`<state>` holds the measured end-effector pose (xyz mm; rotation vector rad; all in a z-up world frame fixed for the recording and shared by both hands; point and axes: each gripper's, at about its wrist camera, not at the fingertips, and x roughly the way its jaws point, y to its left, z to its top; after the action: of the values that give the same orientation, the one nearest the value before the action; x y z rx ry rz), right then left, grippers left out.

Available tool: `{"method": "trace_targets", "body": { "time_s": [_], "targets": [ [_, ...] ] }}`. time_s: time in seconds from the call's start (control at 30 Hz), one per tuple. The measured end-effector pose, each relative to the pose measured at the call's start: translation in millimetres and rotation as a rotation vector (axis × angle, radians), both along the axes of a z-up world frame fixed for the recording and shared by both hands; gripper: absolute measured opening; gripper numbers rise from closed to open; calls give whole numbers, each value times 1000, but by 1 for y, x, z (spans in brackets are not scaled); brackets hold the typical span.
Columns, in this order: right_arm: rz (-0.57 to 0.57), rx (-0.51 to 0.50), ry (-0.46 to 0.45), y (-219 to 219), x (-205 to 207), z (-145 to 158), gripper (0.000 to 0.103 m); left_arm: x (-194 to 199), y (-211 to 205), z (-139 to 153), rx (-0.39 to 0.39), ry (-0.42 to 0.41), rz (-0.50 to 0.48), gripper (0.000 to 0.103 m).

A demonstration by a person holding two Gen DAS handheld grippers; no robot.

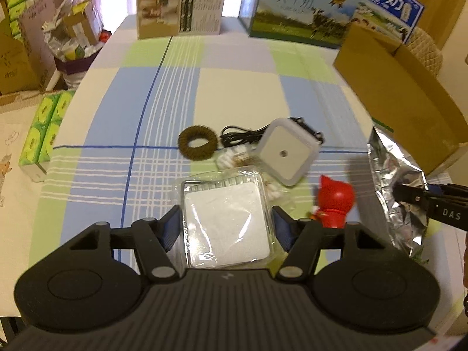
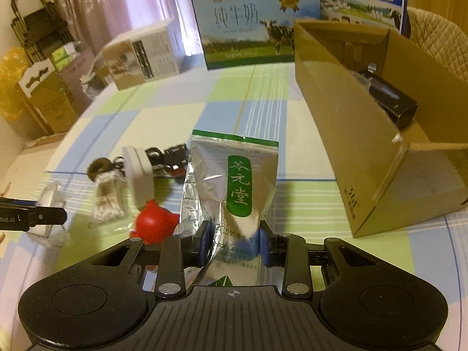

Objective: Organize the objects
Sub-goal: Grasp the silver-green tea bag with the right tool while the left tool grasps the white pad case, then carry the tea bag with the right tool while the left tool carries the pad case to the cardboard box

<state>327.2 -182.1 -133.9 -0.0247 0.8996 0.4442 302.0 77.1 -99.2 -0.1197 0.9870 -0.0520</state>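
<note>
My left gripper [image 1: 227,228] is shut on a clear plastic case [image 1: 226,219] with a white square pad inside, held by its two sides. In the right wrist view the same gripper [image 2: 58,216] comes in from the left edge. My right gripper [image 2: 234,242] is shut on the lower part of a silver foil pouch [image 2: 242,187] with a green label, held upright. Seen from the left wrist, that pouch [image 1: 392,187] is crumpled at the right. An open cardboard box [image 2: 365,152] stands to the right of the pouch, with a black cylinder [image 2: 392,102] in it.
On the checked cloth lie a brown hair ring [image 1: 198,143], a black cable [image 1: 242,136], a white square plug light [image 1: 285,152], a cotton swab packet [image 1: 234,158] and a red figurine [image 1: 333,201]. Milk cartons [image 1: 301,11] and a printed box [image 1: 181,7] line the far edge. Green tissue packs [image 1: 44,128] sit left.
</note>
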Motion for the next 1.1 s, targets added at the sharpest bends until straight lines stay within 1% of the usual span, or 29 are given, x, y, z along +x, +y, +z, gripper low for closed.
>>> {"method": "trace_targets", "body": {
  "time_s": [0.17,0.27,0.4,0.57,0.7,0.87,1.0,1.1],
  "targets": [
    [63,40,-28,-10,-10,20,30,-13,-22,23,-8,-35,8,61],
    [98,63,-45,-22,-14,32,30,-18,-44,37,-11,-62,6,61],
    [125,86,-67,-48,-15,49,30,-21,-76,55,-19,-93,-12,61],
    [137,102,-102,-88,-9,72,30,-14,-122,70,-32,-130,-41,61],
    [114,109,-136,-125,3,88,30,-2,-162,79,-34,-158,-78,61],
    [80,90,-191,-170,29,104,30,16,-206,85,-37,-186,-116,61],
    [56,64,-244,-198,53,117,30,31,-230,87,-37,-197,-128,61],
    [39,55,-273,-211,74,124,30,42,-243,89,-31,-203,-131,61]
  ]
}}
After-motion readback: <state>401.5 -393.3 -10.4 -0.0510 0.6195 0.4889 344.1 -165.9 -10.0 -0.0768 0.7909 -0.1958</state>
